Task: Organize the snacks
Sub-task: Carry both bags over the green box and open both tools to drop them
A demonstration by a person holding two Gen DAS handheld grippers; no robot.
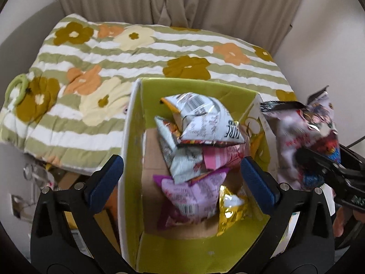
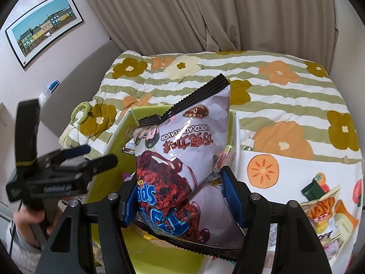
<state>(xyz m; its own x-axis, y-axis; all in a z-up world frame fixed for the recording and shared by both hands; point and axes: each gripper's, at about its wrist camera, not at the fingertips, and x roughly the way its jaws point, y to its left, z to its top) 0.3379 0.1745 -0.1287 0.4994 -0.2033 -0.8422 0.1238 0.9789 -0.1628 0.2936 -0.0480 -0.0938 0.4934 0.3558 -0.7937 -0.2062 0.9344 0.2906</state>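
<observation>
A green-lined cardboard box (image 1: 196, 253) stands on the bed and holds several snack bags (image 1: 200, 123). My left gripper (image 1: 182, 182) is open and empty just above the box's near end. My right gripper (image 2: 180, 198) is shut on a large pale chocolate snack bag (image 2: 182, 141), held upright over the box (image 2: 114, 157). In the left wrist view this bag (image 1: 303, 134) and the right gripper (image 1: 324, 166) are just right of the box. The left gripper (image 2: 91, 157) shows at the left of the right wrist view.
A striped floral quilt (image 1: 114, 52) covers the bed behind the box. A white sheet printed with fruit (image 2: 285, 171) lies right of the box with another snack bag (image 2: 324, 207) on it. Curtains (image 2: 205, 11) hang behind. A green ring (image 1: 17, 84) lies on the quilt at left.
</observation>
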